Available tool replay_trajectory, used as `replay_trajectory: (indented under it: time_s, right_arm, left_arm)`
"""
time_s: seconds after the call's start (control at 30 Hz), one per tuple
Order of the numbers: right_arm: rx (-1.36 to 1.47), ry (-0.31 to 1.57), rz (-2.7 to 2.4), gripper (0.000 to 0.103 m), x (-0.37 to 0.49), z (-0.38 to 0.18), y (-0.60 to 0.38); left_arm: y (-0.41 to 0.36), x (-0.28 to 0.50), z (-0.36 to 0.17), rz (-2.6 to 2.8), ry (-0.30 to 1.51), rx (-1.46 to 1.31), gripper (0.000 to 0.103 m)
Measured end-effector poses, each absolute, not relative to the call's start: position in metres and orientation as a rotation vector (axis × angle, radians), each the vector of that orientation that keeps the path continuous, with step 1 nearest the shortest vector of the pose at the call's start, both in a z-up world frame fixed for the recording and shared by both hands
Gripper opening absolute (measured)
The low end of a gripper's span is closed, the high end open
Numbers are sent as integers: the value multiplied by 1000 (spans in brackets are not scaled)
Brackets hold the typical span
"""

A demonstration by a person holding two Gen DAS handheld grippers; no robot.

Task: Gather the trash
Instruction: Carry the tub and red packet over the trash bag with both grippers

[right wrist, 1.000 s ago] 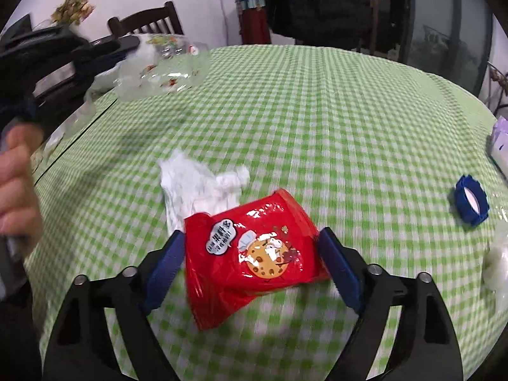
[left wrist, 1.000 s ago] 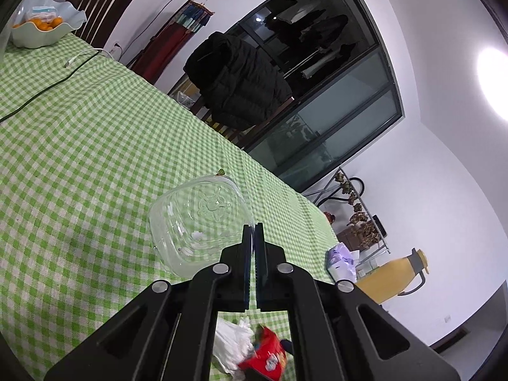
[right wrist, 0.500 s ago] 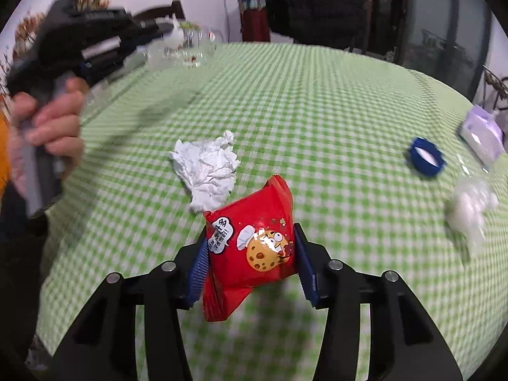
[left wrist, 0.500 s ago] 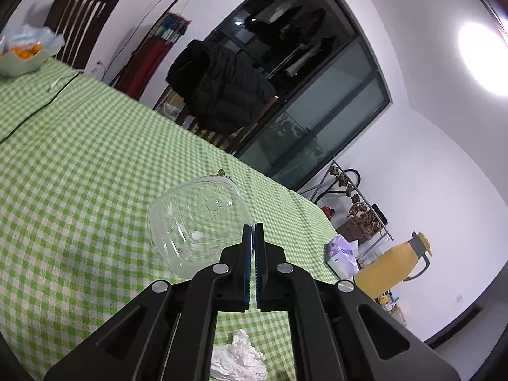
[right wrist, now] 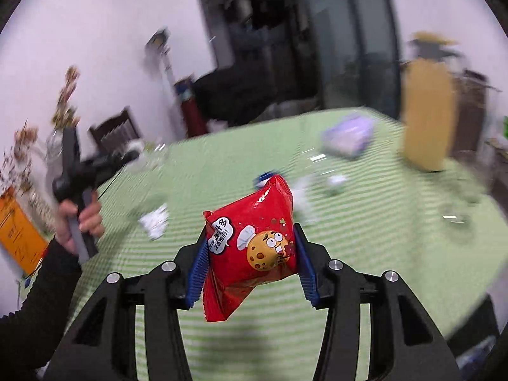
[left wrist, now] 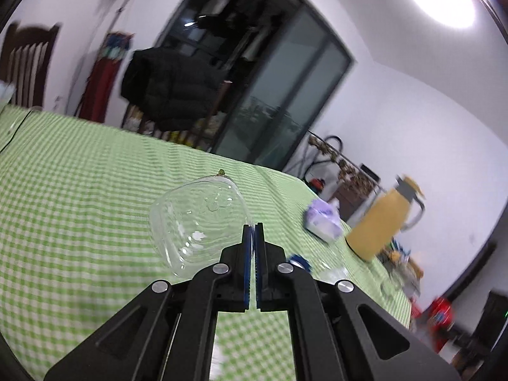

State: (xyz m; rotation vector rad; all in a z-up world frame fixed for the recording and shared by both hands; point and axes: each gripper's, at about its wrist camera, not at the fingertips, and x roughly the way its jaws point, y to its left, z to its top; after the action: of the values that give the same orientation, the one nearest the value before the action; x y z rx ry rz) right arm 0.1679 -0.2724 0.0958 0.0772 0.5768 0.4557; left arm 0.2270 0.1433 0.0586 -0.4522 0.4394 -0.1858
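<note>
Two hand-held grippers: the left hand-held gripper (left wrist: 253,227) pinches the rim of a clear plastic container (left wrist: 197,225) above the green-checked desk (left wrist: 79,197); the right hand-held gripper (right wrist: 250,247) — jaws part-way in — clamps a red snack packet (right wrist: 254,247) lifted off the desk, crumpled tissue (right wrist: 154,222) lying below

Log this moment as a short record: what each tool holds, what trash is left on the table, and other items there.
left tool: shut on the rim of a clear plastic container
right tool: shut on a red cookie packet, lifted off the table
trash left on table: crumpled white tissue, blue cap
other items: yellow thermos jug, purple tissue pack
surface: green checked tablecloth
image quality: motion-blurred
</note>
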Motion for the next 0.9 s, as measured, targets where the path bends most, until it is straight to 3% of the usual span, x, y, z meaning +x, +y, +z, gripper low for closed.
replay_trajectory:
  time_s: [0.2,0.5,0.9]
  right_arm:
    - [146,552,142,49,119,88,-407]
    - [296,639,-220,49,54,9,-571]
    - [524,775,-345,49,21,-99,-694]
  left_arm:
    - [49,221,71,-311,480,-290,0]
    - [-105,197,107,-552,492,-176,0]
    - [-321,163,66,-866,621,-69,0]
